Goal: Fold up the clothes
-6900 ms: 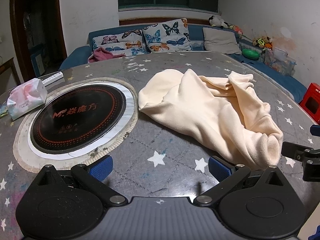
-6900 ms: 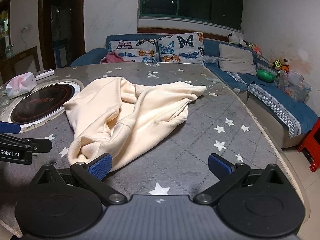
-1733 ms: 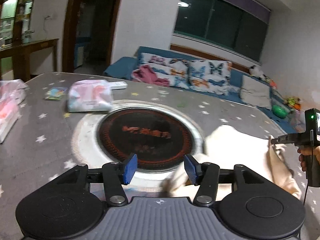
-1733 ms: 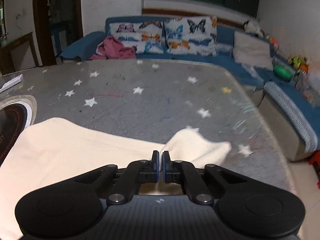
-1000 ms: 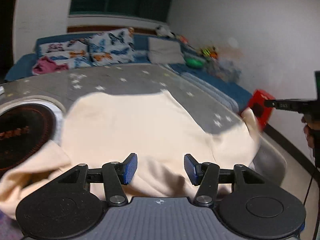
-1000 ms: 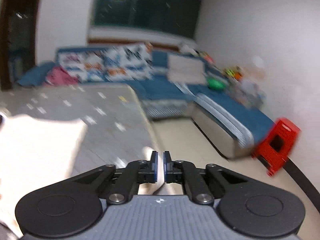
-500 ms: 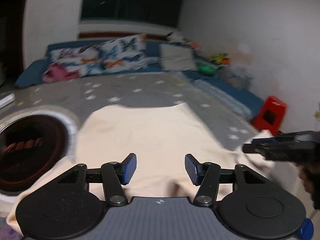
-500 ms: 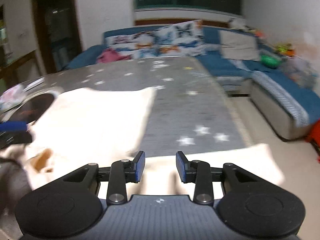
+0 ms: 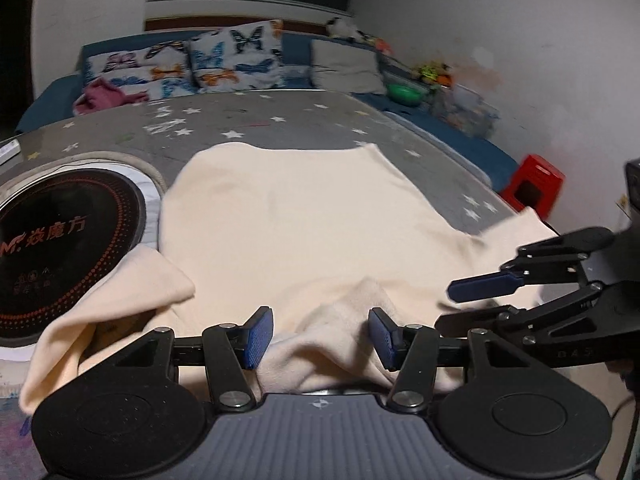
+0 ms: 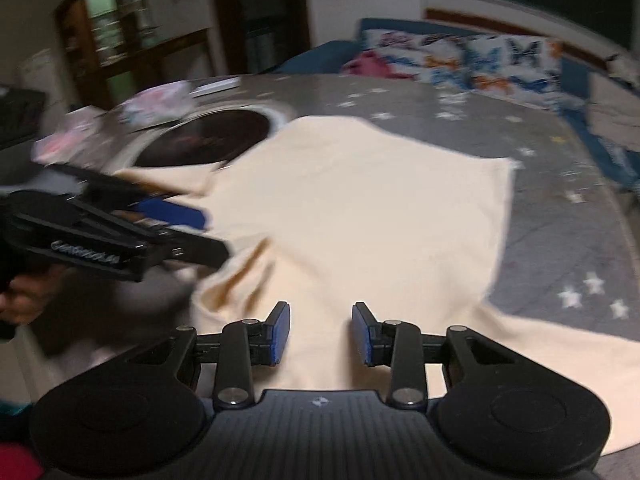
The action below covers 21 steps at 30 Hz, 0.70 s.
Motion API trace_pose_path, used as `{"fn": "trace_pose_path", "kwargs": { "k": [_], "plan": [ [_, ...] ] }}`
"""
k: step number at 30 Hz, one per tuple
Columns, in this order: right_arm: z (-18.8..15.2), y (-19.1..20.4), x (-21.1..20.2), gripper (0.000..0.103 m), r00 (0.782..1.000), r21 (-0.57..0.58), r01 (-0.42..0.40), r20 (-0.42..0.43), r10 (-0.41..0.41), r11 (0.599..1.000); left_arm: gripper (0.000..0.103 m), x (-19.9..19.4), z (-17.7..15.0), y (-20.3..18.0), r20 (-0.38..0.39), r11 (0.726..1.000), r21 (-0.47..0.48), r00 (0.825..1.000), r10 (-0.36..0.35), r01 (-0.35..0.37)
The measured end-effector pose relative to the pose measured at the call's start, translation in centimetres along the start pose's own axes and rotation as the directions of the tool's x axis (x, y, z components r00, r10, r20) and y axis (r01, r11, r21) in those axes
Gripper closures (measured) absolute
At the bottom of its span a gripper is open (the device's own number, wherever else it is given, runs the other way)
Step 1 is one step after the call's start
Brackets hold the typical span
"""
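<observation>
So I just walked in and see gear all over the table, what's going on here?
A person with a handheld gripper in each hand is folding a cream sweatshirt spread on the starry grey table, beside a round black cooktop. The left gripper hovers over the bunched near edge, jaws open. The right gripper has just let go, jaws apart above the cloth. No fold is made yet.
</observation>
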State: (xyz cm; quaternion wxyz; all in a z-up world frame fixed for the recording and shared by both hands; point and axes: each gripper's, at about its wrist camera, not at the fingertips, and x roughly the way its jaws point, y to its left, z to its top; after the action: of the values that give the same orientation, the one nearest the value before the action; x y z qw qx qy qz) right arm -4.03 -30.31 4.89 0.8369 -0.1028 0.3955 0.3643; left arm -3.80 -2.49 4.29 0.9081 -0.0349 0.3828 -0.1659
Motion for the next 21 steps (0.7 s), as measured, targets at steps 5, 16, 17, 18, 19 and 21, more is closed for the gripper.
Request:
{"fn": "trace_pose_path", "kwargs": {
  "k": [5,16,17,18,19,21],
  "plan": [
    [-1.5,2.2,-1.2,0.069,0.993,-0.081,-0.110,-0.055,0.106,0.991,0.046,-2.5,-1.6,-0.2,-0.021,0.998,0.044,0.999,-0.032,0.033],
    [0.7,2.4,-2.7,0.069,0.996,-0.074,-0.074,0.044,0.078,0.994,0.046,-5.0,0.9,0.9,0.125,1.000,-0.019,0.992,-0.007,0.009],
    [1.0,2.2,-2.4,0.069,0.997,-0.065,-0.056,0.053,0.060,0.996,0.046,-4.4,0.9,0.7,0.112,1.000,-0.013,0.994,-0.009,0.010],
    [1.4,1.9,-2.0,0.069,0.998,-0.057,-0.033,0.060,0.037,0.998,0.047,-3.7,0.6,0.5,0.094,1.000,0.003,0.996,-0.005,0.005],
    [1.7,1.7,-1.5,0.069,0.998,-0.049,-0.017,0.062,0.020,0.999,0.048,-3.1,0.2,0.1,0.073,1.000,0.023,0.997,0.005,-0.007],
    [2.1,1.5,-0.7,0.069,0.998,-0.041,-0.002,0.063,0.005,0.999,0.048,-2.5,-0.8,-0.3,0.037,0.999,0.052,0.999,0.006,-0.008]
  ]
}}
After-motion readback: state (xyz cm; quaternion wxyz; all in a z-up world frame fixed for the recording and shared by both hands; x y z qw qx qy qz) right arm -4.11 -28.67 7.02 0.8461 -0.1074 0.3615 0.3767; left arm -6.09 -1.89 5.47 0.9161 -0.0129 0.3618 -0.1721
